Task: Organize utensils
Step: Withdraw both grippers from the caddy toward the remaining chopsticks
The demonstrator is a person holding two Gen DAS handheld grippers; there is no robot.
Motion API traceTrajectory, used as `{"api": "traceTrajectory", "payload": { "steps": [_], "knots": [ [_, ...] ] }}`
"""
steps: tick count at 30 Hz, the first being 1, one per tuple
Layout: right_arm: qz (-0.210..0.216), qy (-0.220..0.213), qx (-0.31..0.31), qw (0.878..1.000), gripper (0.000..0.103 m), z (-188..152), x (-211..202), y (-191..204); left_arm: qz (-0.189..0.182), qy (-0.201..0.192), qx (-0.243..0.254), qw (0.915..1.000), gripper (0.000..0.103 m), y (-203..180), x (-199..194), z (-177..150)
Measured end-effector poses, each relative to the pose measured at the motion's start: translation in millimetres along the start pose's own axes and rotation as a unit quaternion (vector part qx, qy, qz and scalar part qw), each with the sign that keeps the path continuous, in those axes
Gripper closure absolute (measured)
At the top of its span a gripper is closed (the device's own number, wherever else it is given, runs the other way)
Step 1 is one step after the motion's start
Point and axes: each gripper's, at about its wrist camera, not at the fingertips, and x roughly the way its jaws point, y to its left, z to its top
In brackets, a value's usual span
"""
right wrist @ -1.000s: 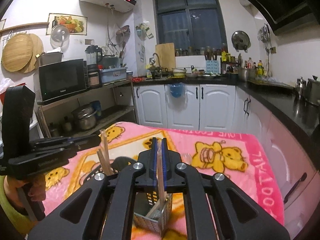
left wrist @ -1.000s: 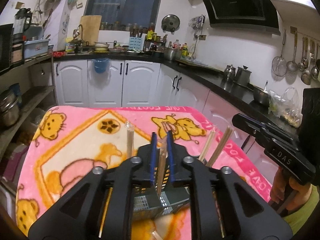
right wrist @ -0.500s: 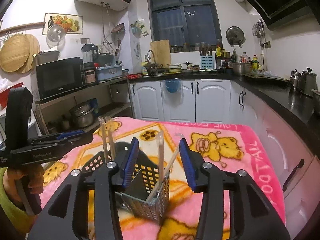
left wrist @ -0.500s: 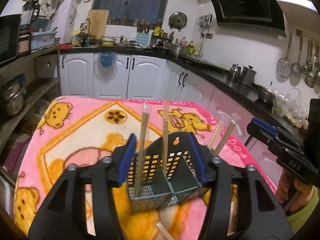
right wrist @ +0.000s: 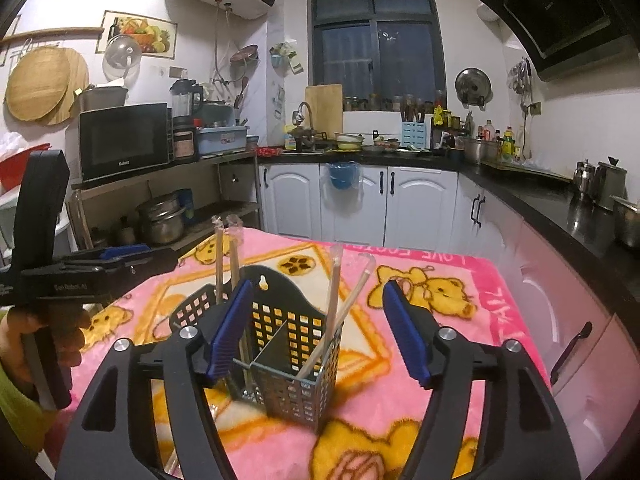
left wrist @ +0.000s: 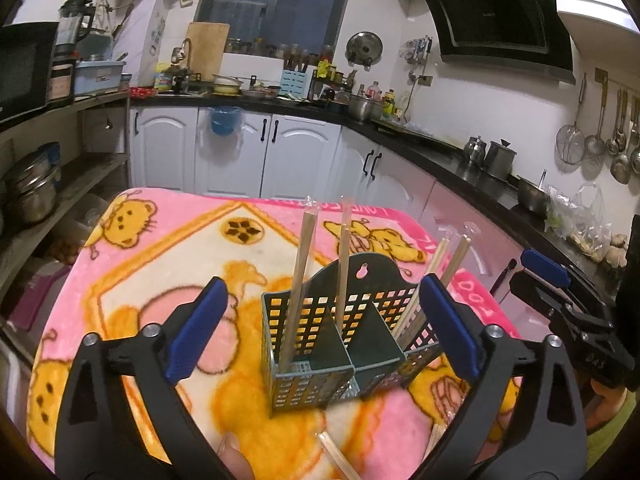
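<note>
A grey-green slotted utensil basket (left wrist: 304, 384) with a middle divider stands on the pink blanket. Two wrapped chopsticks (left wrist: 298, 288) stand upright in its left compartment and two more (left wrist: 444, 264) lean in the right one. My left gripper (left wrist: 324, 328) is just in front of the basket; its jaws are opening and stand wide, pads clear of the sticks. In the right wrist view the basket (right wrist: 296, 396) holds a leaning pair of chopsticks (right wrist: 334, 292). My right gripper (right wrist: 318, 334) straddles it, its jaws opening, nothing pressed between them.
A pink bear-print blanket (left wrist: 168, 264) covers the table. Loose wrapped chopsticks (left wrist: 340, 456) lie on it near the front edge. White cabinets (right wrist: 356, 208) stand beyond the table, a shelf with pots (right wrist: 160, 220) to the left, a dark counter (left wrist: 460, 160) to the right.
Both grippers were shut on wrapped chopsticks over the basket; both have opened wide and let go. The sticks now stand in the basket, and both grippers sit slightly farther back.
</note>
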Motion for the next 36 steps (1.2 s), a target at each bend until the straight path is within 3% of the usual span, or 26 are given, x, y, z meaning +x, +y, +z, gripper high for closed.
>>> {"api": "traceTrajectory", "payload": {
  "steps": [18, 36],
  "knots": [
    [0.003, 0.010, -0.010, 1.000, 0.036, -20.5, -21.1, 10.9, 0.003, -0.006, -0.012, 0.9999, 0.011, 1.8, -23.6, -20.1],
    [-0.008, 0.052, 0.008, 0.999, 0.036, -58.9, -38.6, -2.1, 0.000, 0.049, -0.031, 0.9983, 0.011, 7.9, -18.1, -68.2]
  ]
}}
